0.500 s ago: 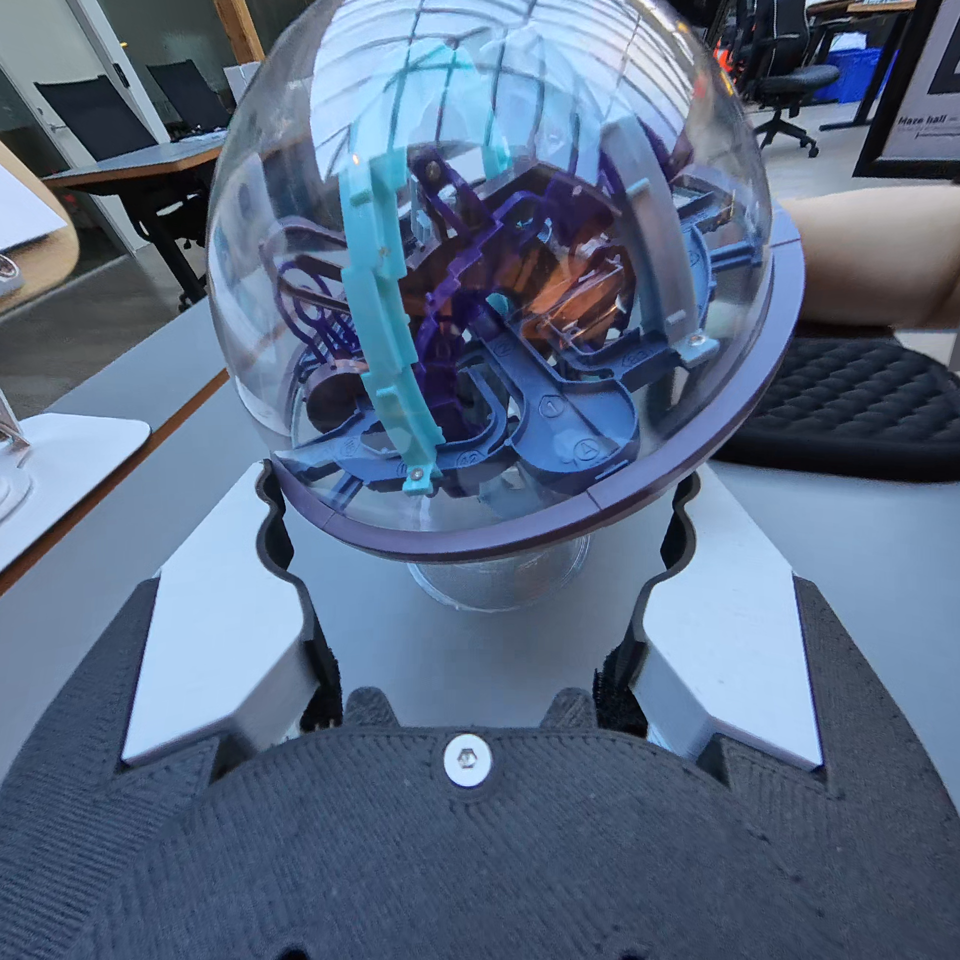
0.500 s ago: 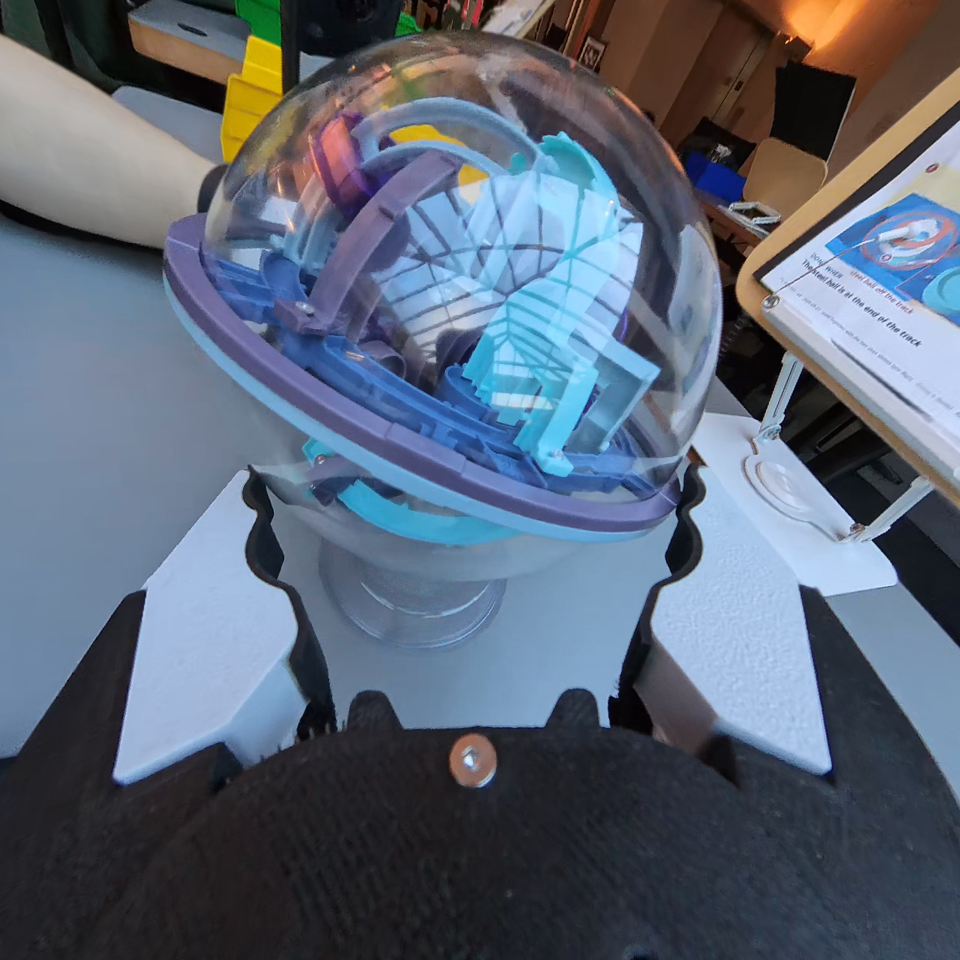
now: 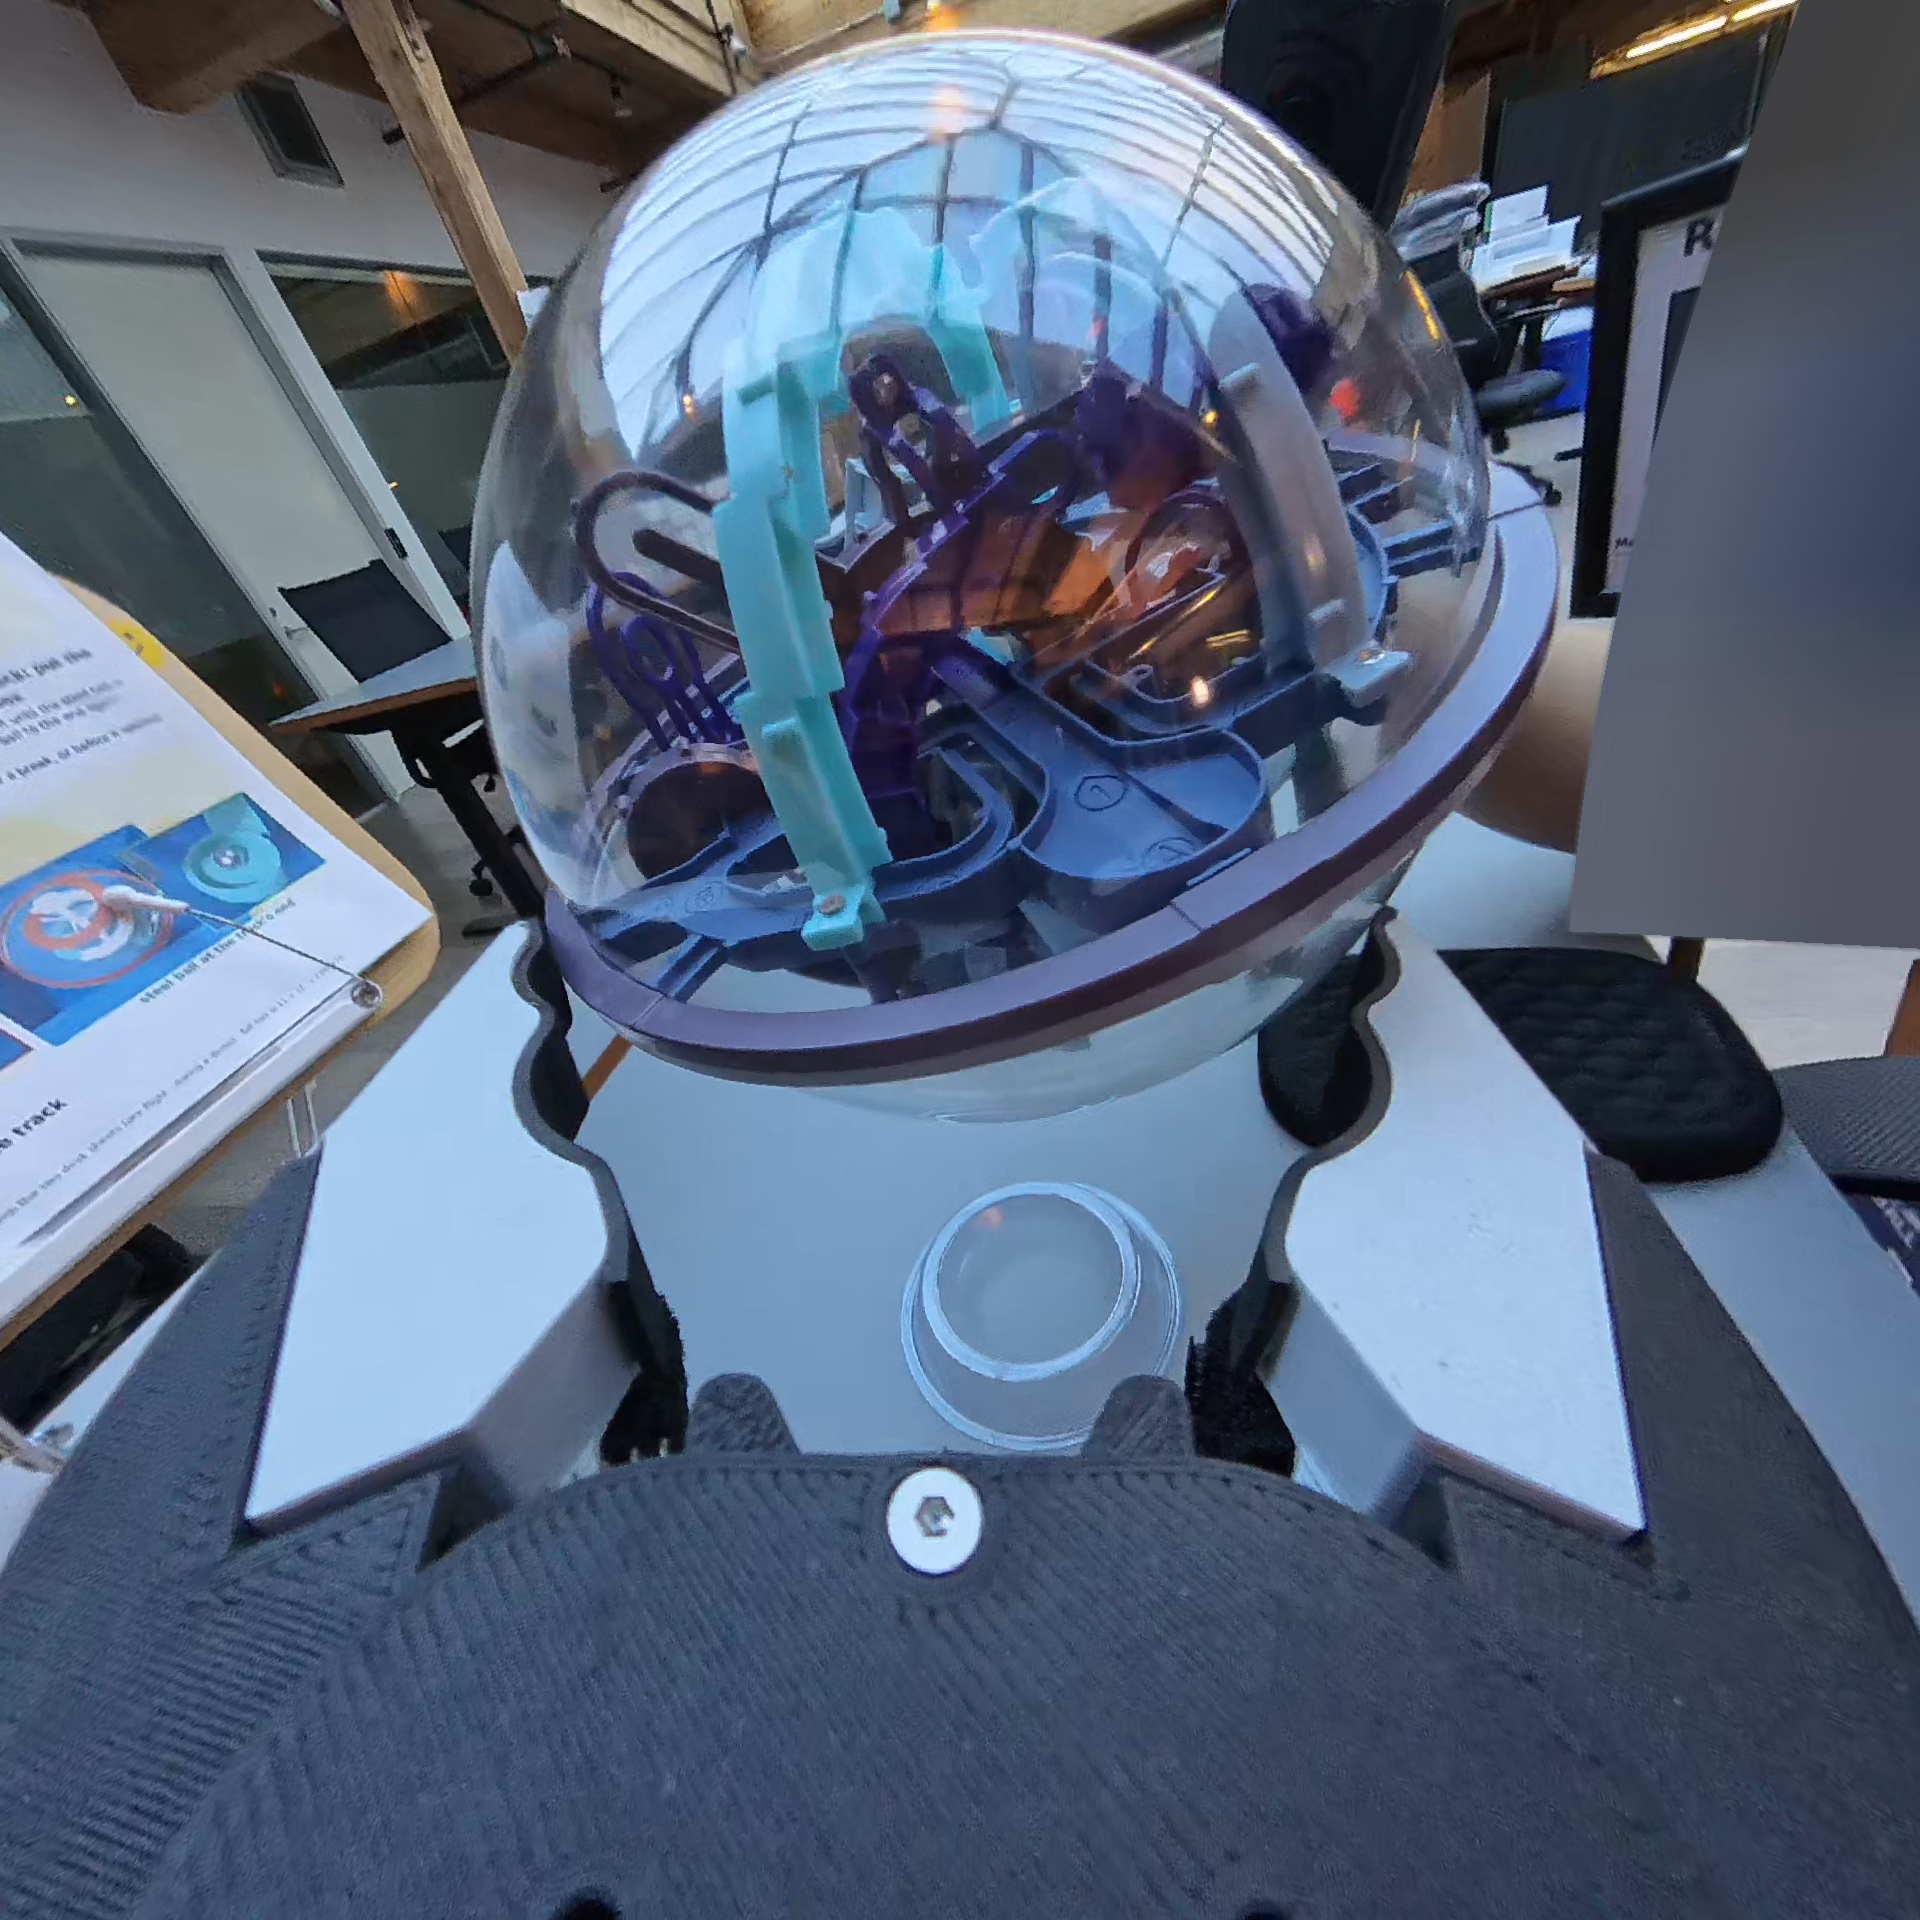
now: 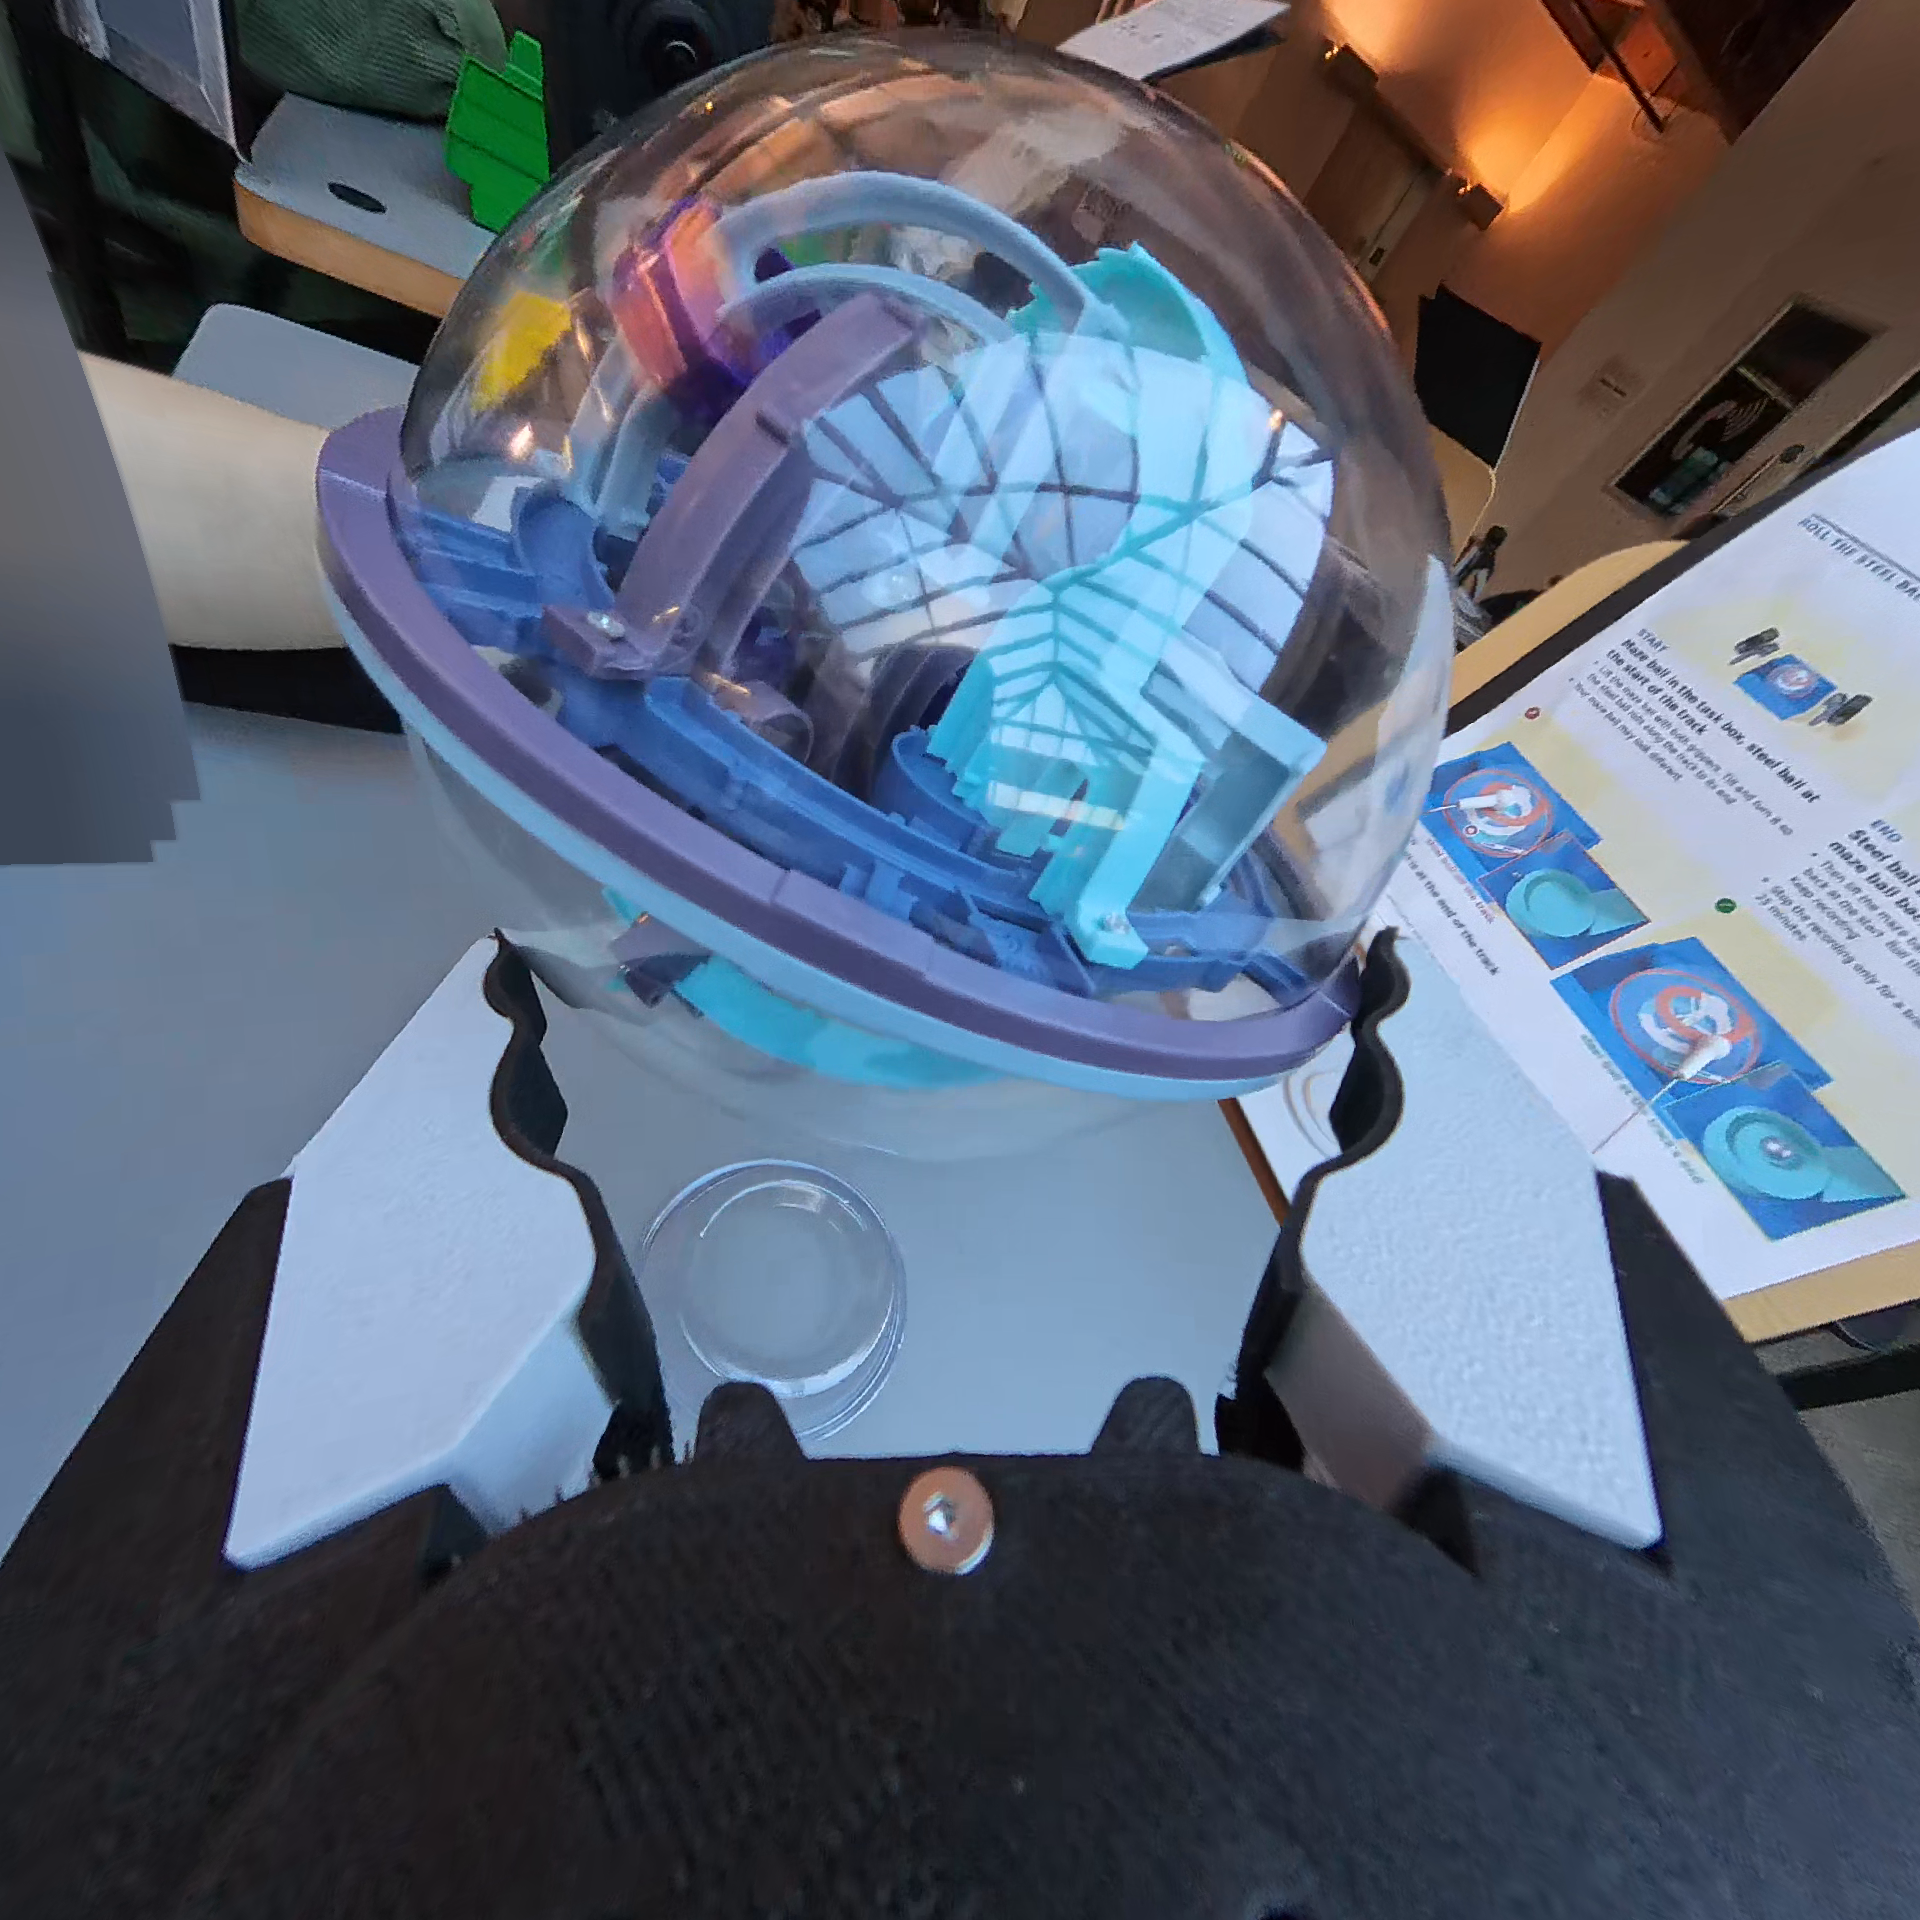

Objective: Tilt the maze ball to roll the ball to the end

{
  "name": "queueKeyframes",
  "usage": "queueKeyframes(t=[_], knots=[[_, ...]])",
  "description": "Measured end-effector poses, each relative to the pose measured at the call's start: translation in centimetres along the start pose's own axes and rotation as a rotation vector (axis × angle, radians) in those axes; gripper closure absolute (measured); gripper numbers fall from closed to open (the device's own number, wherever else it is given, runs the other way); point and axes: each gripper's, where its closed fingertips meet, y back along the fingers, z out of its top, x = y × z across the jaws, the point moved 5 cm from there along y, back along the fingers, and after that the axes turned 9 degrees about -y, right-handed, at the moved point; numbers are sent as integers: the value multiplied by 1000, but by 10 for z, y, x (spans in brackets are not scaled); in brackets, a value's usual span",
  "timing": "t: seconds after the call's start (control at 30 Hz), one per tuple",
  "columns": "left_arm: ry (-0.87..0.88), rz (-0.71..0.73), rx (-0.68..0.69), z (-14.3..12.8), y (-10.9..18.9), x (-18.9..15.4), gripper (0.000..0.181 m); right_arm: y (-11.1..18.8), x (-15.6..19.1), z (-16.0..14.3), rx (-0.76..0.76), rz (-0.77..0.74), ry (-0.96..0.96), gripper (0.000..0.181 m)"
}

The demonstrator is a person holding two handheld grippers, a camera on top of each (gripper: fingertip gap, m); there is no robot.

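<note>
While we hold the maze ball point(image 3: 977, 582) up off the tabletop point(image 3: 831, 1195), its clear stand point(image 3: 1039, 1340) sits alone below, near the base of each tool. In the left wrist view, our left tool point(image 3: 961, 987) is clamped on the ball: both fingers point(image 3: 545, 997) press the clear lower half just under the purple rim point(image 3: 1351, 831), one at each side. The rim tilts, higher at the right and lower at the left. A teal track point(image 3: 790, 665) arches up inside the dome, with dark blue tracks around its foot. We cannot make out the small steel ball.

In the right wrist view, our right tool point(image 4: 945, 1003) is likewise clamped on the maze ball point(image 4: 883, 582), its fingers point(image 4: 1371, 997) touching under the rim point(image 4: 727, 883), which here stands higher at the left. The stand point(image 4: 769, 1288) lies between the fingers, nearer the left one. An instruction sheet point(image 4: 1683, 883) leans on a board at the right, just beside the ball.
</note>
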Motion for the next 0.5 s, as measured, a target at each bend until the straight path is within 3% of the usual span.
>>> queueKeyframes(t=[0.2, 0.5], knots=[[-13, -8, -81, 28, 13, 2, 36, 5, 9, 37, 32, -32, 37, 29], [-28, -8, -107, 36, 25, -2, 36, 0, 19, 55, 89, -49, 80, 29]])
